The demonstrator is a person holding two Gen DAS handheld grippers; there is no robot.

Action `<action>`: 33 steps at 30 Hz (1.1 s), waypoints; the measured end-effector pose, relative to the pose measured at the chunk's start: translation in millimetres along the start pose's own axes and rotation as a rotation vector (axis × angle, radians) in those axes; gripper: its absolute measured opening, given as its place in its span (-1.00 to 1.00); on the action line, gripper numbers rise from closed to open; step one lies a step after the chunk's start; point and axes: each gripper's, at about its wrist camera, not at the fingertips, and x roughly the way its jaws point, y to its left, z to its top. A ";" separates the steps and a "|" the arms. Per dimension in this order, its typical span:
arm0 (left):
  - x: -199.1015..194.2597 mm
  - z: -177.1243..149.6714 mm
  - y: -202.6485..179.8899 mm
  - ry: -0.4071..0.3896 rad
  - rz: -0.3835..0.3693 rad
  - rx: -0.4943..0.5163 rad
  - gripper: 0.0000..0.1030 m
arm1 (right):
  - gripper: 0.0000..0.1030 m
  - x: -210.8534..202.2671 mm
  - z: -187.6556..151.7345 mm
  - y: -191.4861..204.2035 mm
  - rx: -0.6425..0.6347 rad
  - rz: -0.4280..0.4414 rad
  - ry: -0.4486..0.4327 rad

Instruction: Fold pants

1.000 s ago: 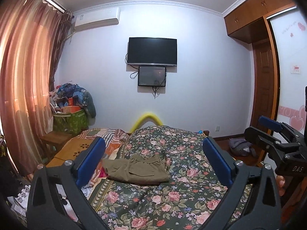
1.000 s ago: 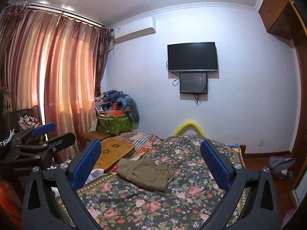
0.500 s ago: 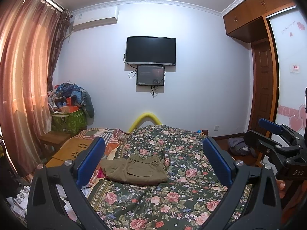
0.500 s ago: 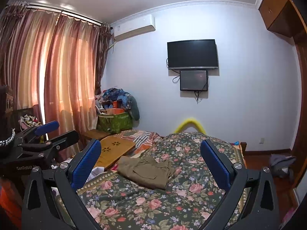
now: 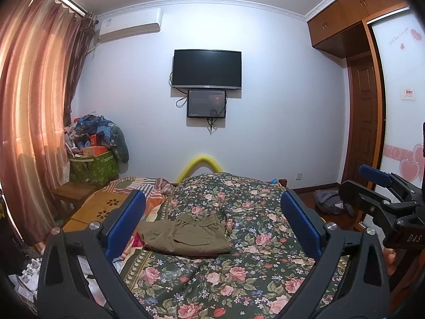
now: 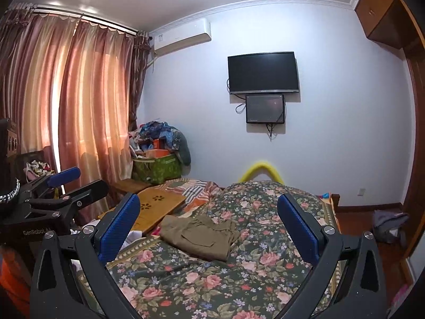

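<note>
Olive cargo pants [image 5: 186, 235] were seen folded ahead of both wide-open, empty grippers (left [image 5: 212, 223], right [image 6: 208, 226]); re-gripping could undo folds.

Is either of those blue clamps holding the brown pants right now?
No. The pants lie folded on the flowered bedspread, and both the left gripper and the right gripper hang open, well short of them.

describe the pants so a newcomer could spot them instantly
Start at the bed with the floral quilt, under the wall TV. The pants lie folded on its left side, near the wooden board. They are the only plain olive item against the flower print.
</note>
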 end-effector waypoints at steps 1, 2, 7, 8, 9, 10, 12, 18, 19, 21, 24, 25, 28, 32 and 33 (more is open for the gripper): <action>-0.2 -0.4 0.2 0.001 -0.001 0.001 1.00 | 1.00 -0.3 0.2 -0.3 0.002 0.001 -0.001; 0.1 -0.4 -0.1 0.002 -0.002 0.002 1.00 | 1.00 -0.6 0.5 -0.8 0.004 0.000 -0.001; 0.0 -0.5 -0.8 0.003 -0.015 0.001 1.00 | 1.00 0.3 0.8 -1.3 0.007 -0.002 -0.001; -0.4 -0.7 -1.4 0.002 -0.015 0.003 1.00 | 1.00 0.5 0.8 -1.4 0.007 -0.002 0.000; -0.3 -0.4 -1.9 0.002 -0.016 0.004 1.00 | 1.00 0.6 1.2 -1.8 0.008 -0.002 0.000; -0.6 -0.2 -1.3 0.002 -0.017 0.005 1.00 | 1.00 0.7 1.4 -1.6 0.009 -0.002 0.000; -0.6 -0.4 -2.0 0.002 -0.019 0.010 1.00 | 1.00 1.2 1.5 -2.0 0.011 -0.001 0.003; -0.8 0.3 -2.4 0.001 -0.025 0.009 1.00 | 1.00 1.4 0.5 -2.1 0.017 -0.003 0.005; -1.5 0.0 -3.1 0.000 -0.024 0.011 1.00 | 1.00 1.6 0.0 -1.7 0.017 -0.004 0.006; -2.5 0.2 -4.1 -0.002 -0.023 0.013 1.00 | 1.00 1.6 0.0 -1.9 0.018 -0.005 0.006; -2.0 0.9 -3.7 -0.002 -0.025 0.012 1.00 | 1.00 1.6 -0.1 -2.2 0.018 -0.005 0.006; -2.0 1.0 -3.6 -0.002 -0.027 0.011 1.00 | 1.00 1.7 -0.2 -2.2 0.019 -0.006 0.006; -2.0 1.4 -3.3 -0.001 -0.028 0.010 1.00 | 1.00 1.4 -0.4 -2.3 0.023 -0.005 0.006; -2.6 1.4 -1.7 0.002 -0.032 0.005 1.00 | 1.00 2.6 -1.7 -1.7 0.026 -0.006 0.011; -2.9 1.5 -1.9 -0.001 -0.028 0.005 1.00 | 1.00 2.9 -2.2 -1.1 0.027 -0.005 0.013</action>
